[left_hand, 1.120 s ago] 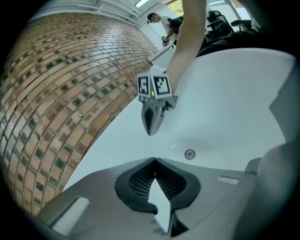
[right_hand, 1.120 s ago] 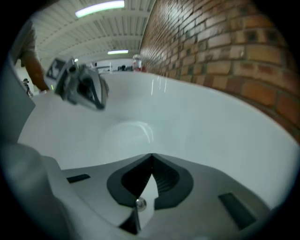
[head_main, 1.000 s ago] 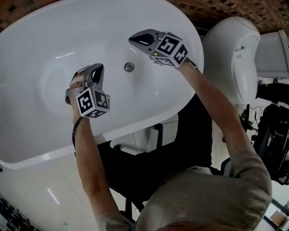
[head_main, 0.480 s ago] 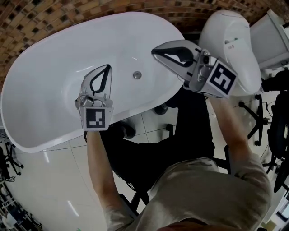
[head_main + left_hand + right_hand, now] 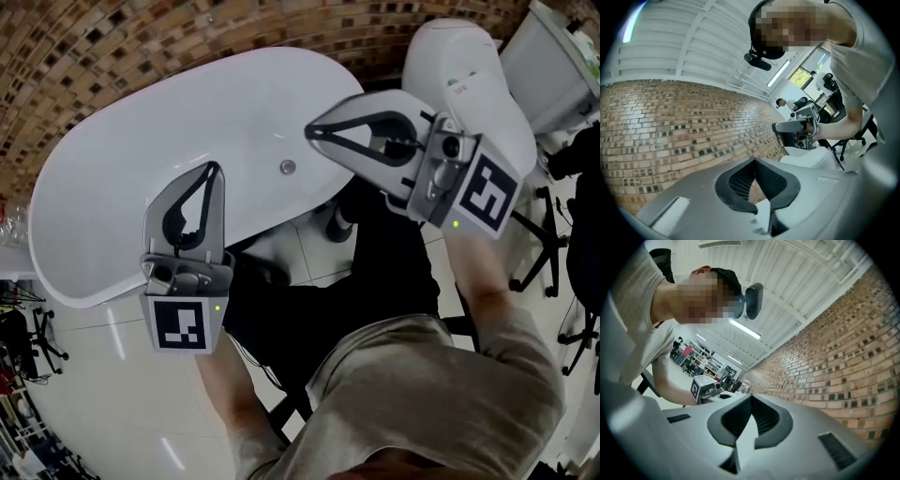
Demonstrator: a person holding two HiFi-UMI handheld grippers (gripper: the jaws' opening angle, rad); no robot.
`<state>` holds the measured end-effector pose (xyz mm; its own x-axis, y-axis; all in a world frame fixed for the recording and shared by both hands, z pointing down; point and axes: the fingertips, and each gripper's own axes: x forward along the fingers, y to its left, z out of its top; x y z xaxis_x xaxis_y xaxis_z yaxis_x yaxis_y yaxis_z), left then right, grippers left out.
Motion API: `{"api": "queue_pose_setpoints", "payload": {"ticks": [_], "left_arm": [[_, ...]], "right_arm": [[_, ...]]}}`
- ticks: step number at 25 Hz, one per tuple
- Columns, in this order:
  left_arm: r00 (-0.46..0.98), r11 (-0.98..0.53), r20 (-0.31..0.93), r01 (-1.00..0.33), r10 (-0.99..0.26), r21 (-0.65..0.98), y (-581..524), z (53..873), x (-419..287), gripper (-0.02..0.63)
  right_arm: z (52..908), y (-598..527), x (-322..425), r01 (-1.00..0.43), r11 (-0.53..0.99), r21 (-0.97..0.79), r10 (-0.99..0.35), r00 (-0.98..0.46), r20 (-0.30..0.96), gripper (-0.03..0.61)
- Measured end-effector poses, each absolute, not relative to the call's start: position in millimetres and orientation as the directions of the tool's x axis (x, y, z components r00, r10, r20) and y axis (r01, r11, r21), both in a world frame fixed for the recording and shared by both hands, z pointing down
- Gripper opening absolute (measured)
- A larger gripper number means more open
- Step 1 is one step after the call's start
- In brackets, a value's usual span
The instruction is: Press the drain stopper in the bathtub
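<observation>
The white oval bathtub (image 5: 112,187) stands against a curved brick wall (image 5: 141,47), on a glossy pale tiled floor (image 5: 84,375). The drain stopper (image 5: 288,167), a small round metal disc, sits inside the tub near the side closest to the person, and nothing touches it.

Both tools hang above the tub's near rim. The left gripper (image 5: 215,170) has its jaws closed tip to tip with nothing between them, and so does the right gripper (image 5: 312,131). The stopper shows in the gap between the two.

Each gripper's cube carries black-and-white square patterns with no legible words. Just beyond the tub's right end is a rounded white fixture (image 5: 469,84) with a small mark too tiny to read.

From the grippers' own views, the brick wall (image 5: 670,122) rises to a white ribbed ceiling (image 5: 797,273) with strip lights (image 5: 745,329). Black office chairs (image 5: 562,234) stand well right of the tub.
</observation>
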<state>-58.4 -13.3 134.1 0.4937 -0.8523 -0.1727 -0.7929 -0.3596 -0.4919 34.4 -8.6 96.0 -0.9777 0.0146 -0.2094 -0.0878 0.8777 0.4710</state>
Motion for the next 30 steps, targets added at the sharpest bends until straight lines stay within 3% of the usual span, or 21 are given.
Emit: {"api": "queue_pose_setpoints", "payload": {"ticks": [10, 16, 30], "left_arm": [[0.559, -0.342, -0.370, -0.790, -0.742, -0.509, 70.2, 44.2, -23.6, 0.011], [0.597, -0.434, -0.458, -0.798, -0.658, -0.417, 81.0, 23.0, -19.6, 0.011], [0.636, -0.482, -0.369, -0.764, -0.678, -0.429, 71.4, 45.0, -9.6, 0.011]], "right_arm": [[23.5, 67.3, 63.8, -0.125, 0.759, 0.639, 0.104, -0.945, -0.310, 0.002], [34.8, 68.8, 68.5, -0.119, 0.732, 0.671, 0.081, -0.962, -0.260, 0.002], [53.6, 62.3, 63.0, -0.103, 0.736, 0.669, 0.053, -0.977, -0.209, 0.001]]}}
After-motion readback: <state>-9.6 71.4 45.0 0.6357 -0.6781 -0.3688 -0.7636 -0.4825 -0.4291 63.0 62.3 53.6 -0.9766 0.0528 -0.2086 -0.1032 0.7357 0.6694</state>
